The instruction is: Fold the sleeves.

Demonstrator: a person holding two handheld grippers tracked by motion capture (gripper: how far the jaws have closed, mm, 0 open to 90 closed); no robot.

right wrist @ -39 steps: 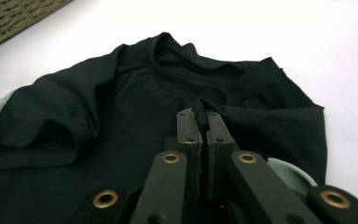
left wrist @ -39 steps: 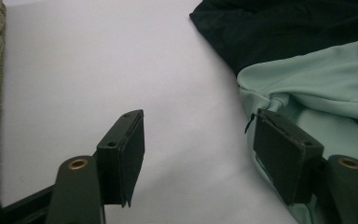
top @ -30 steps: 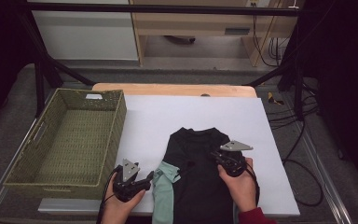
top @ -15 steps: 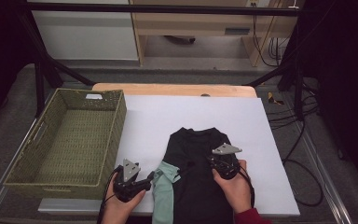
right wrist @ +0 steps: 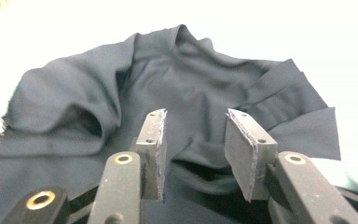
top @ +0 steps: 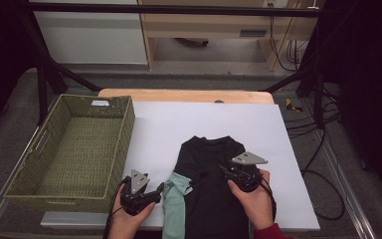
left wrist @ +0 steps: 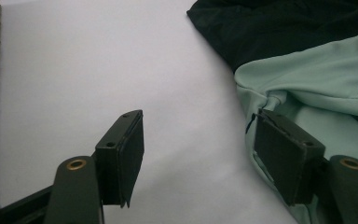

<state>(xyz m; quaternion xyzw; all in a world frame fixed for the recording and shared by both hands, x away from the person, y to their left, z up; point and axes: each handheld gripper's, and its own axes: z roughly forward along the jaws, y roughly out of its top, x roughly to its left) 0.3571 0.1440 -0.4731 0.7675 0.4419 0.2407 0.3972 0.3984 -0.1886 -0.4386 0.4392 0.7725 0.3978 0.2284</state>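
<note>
Basket [top: 74,149], woven and green, sits at the left of the white tabletop [top: 204,124], its long side running away from the person and its right wall just beside the white sheet's left part. A wooden strip [top: 184,95] edges the far side of the table, and cables [top: 323,134] trail on the floor to the right.

A black shirt [top: 214,184] lies flat on the near middle of the table, its long axis running from the person toward the far edge, with the collar end pointing away. A mint-green piece of fabric [top: 175,204] lies along the shirt's left edge, touching it and reaching the table's near edge.

The left gripper [top: 151,191], held in the left hand [top: 129,221], lies low at the table's near edge between the basket and the green fabric, pointing right toward it. In the left gripper view its jaws stand wide apart, one over bare table, the other pad [left wrist: 284,154] against the green fabric [left wrist: 317,79]; nothing is held between them.

The right gripper [top: 226,172], held in the right hand [top: 253,199], rests over the middle of the shirt, pointing left and away. In the right gripper view its jaws are parted with a fold of the black shirt [right wrist: 168,88] lying below the gap, not pinched.
</note>
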